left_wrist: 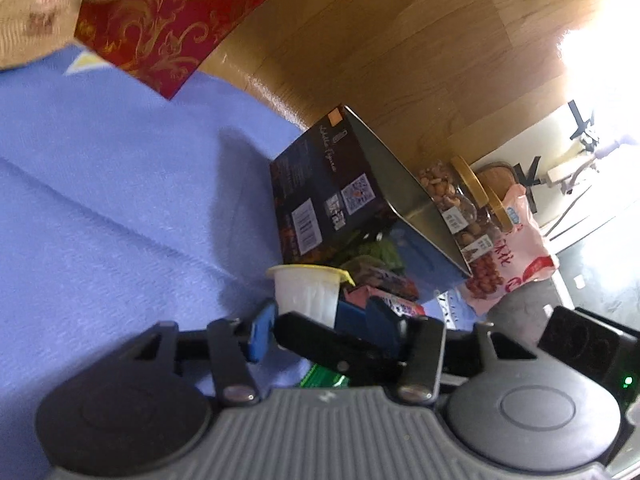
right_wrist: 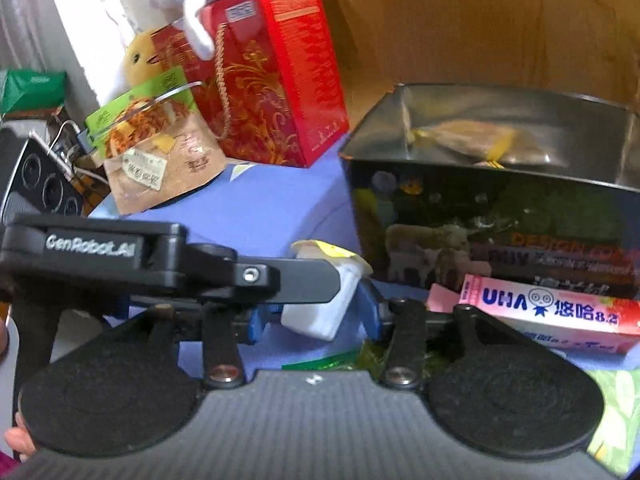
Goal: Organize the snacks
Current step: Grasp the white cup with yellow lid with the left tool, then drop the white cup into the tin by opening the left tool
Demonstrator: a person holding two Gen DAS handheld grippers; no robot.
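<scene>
Both sets of my fingers meet at one white pudding cup [right_wrist: 320,304] with a yellow foil lid. It hangs tilted above the blue cloth [left_wrist: 120,200], just in front of the open dark box [right_wrist: 480,208] and beside the pink UHA candy box [right_wrist: 552,316].

My left gripper [left_wrist: 320,320] appears to pinch the cup. From the right wrist, its black finger [right_wrist: 304,280] lies against the cup's upper wall.

My right gripper [right_wrist: 314,316] stands spread around the cup, with a gap visible beside its left blue finger [right_wrist: 256,320].

Risks, as I judge them:
- The grip sits high on a tapered, slick wall, so the cup could slip out and drop onto the snack packets below.
- Squeezing harder could buckle the thin plastic or burst the foil.
- The two grippers are crowded together (their links nearly overlap), so pulling either away carelessly could knock the cup loose or bump the box.
</scene>
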